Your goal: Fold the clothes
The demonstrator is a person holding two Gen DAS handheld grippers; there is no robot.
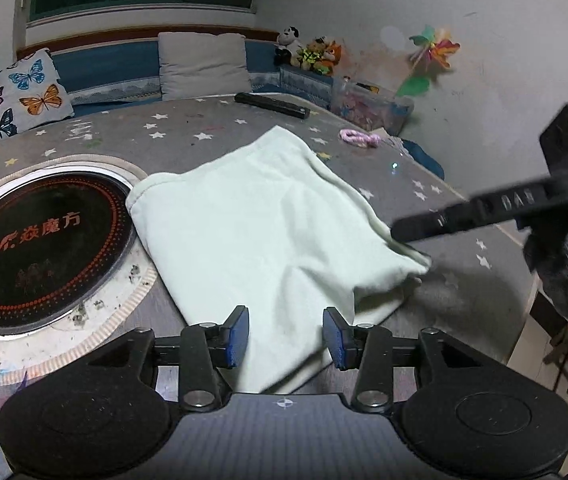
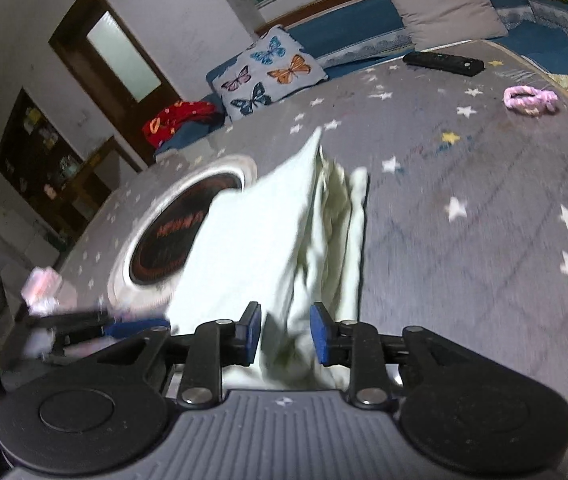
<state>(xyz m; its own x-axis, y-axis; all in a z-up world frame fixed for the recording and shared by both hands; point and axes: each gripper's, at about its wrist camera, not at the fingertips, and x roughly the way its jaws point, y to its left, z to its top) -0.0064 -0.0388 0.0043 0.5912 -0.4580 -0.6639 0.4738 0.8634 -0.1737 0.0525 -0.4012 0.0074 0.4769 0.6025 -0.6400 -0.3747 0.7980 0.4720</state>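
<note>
We saw the pale mint-green folded cloth garment (image 1: 260, 216) lying on the grey star-patterned desk (image 1: 212, 128), directly ahead of the left hand-held gripper (image 1: 286, 334). That gripper's blue-padded jaws stood apart with the garment's near edge between them, touching neither pad that we could see; the very bottom of the cloth was cut off behind the gripper body. To the left of this gripper the garment's hem overlapped the rim of the round black induction cooktop with orange lettering (image 1: 40, 248) set into the desk.

From the left wrist view the right hand-held gripper (image 1: 404, 236) entered from the right, its tip at the garment's right corner; motion blur and the angle hid how its jaws stood there. In its own view the right hand-held gripper (image 2: 286, 334) had its blue pads parted, with bunched layers of the garment (image 2: 268, 248) rising between them. The cloth seemed loose in the gap, though blur kept us from telling whether either pad touched it.

Far ahead of both grippers lay a long black remote-like bar (image 1: 272, 105) and a pink looped cord (image 1: 358, 138), well apart from the garment. The left gripper appeared only as a dark blurred shape at the lower left of the right wrist view.
</note>
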